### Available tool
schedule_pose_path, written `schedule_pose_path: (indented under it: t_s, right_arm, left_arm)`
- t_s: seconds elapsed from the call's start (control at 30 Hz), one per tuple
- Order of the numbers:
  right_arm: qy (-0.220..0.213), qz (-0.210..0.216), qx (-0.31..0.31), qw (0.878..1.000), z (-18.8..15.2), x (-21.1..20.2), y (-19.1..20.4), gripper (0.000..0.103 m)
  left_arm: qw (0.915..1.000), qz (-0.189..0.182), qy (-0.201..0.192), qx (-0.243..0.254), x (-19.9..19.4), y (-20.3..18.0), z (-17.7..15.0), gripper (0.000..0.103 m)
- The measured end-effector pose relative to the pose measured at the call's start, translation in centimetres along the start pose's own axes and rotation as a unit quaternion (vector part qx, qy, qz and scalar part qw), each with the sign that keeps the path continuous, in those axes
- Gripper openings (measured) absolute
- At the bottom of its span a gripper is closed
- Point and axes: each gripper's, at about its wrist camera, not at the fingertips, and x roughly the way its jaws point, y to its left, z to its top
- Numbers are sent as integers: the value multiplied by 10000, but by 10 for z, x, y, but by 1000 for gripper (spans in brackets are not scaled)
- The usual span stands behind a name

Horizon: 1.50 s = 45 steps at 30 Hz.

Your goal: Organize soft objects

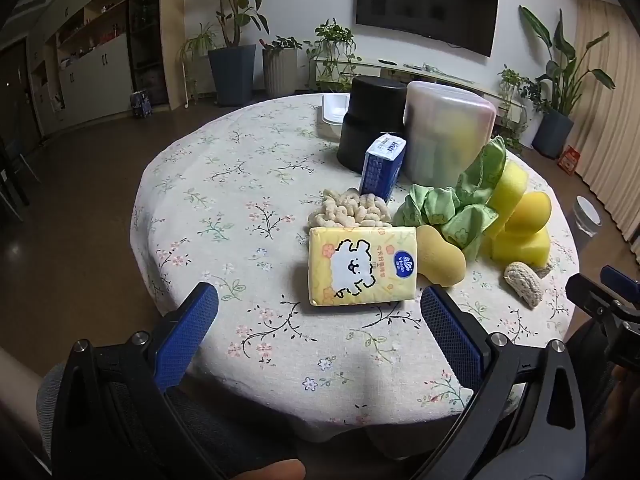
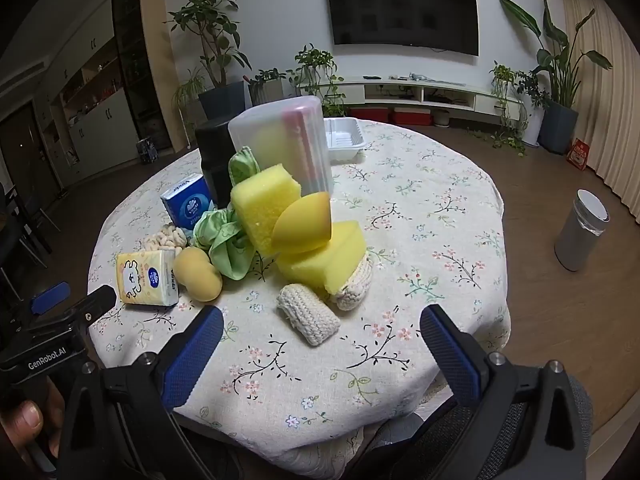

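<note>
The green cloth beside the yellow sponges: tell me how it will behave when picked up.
The green cloth lies crumpled in loose folds, so it will probably hang floppy and unfurl. It looks thin, so likely light. One end rises behind a yellow sponge, so lifting might nudge that.

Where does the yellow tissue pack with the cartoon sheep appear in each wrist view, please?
Left wrist view: the yellow tissue pack lies flat at centre, just ahead of the open left tool.
Right wrist view: the pack sits at lower left, near the table edge.
Shared landmark: the tan peanut-shaped sponge lies immediately right of the pack in both views.
</note>
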Motion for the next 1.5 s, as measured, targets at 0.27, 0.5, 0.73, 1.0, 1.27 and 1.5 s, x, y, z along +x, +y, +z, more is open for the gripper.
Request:
schedule_pose_path:
  t_s: [0.27,0.5,0.73,1.0,1.27,1.5]
  right_arm:
    - [3,0,2,10000,0,0,0,101]
    - [-3,49,1,10000,1,-2,1,101]
    - [1,48,2,10000,-1,1,1,101]
    - [5,51,7,10000,0,-1,0,101]
    - [12,55,10,10000,0,-1,0,101]
    - [10,53,6,10000,0,-1,-1,101]
  left_arm:
    - [10000,-48,14,8,0,1,0,103]
    - [9998,-172,22,17,1,0,0,103]
    - [9999,-171,24,15,1,0,0,103]
    - [9999,-167,22,7,1,0,0,103]
    - [9999,-168,22,7,1,0,0,103]
    - [9998,-173,29,0,1,1,0,103]
